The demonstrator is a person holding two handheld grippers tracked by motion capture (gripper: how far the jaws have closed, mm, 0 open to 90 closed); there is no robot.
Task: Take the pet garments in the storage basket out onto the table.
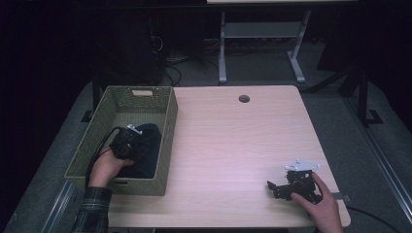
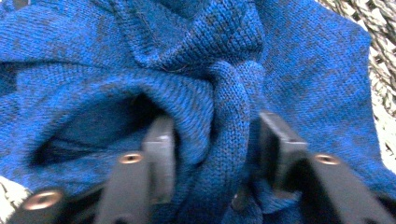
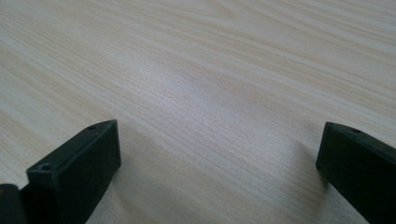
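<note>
in woven basket (image 1: 167,127), ribbed blue knit (image 2: 224,121), pinched

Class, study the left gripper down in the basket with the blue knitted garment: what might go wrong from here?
1. The left gripper pinches just one fold of the blue knit, so the fold may slip out, or the rest may hang and drag.
2. The trailing garment could snag on the woven basket wall and tip it.
3. The right gripper rests open on the table, too far away to help.
</note>
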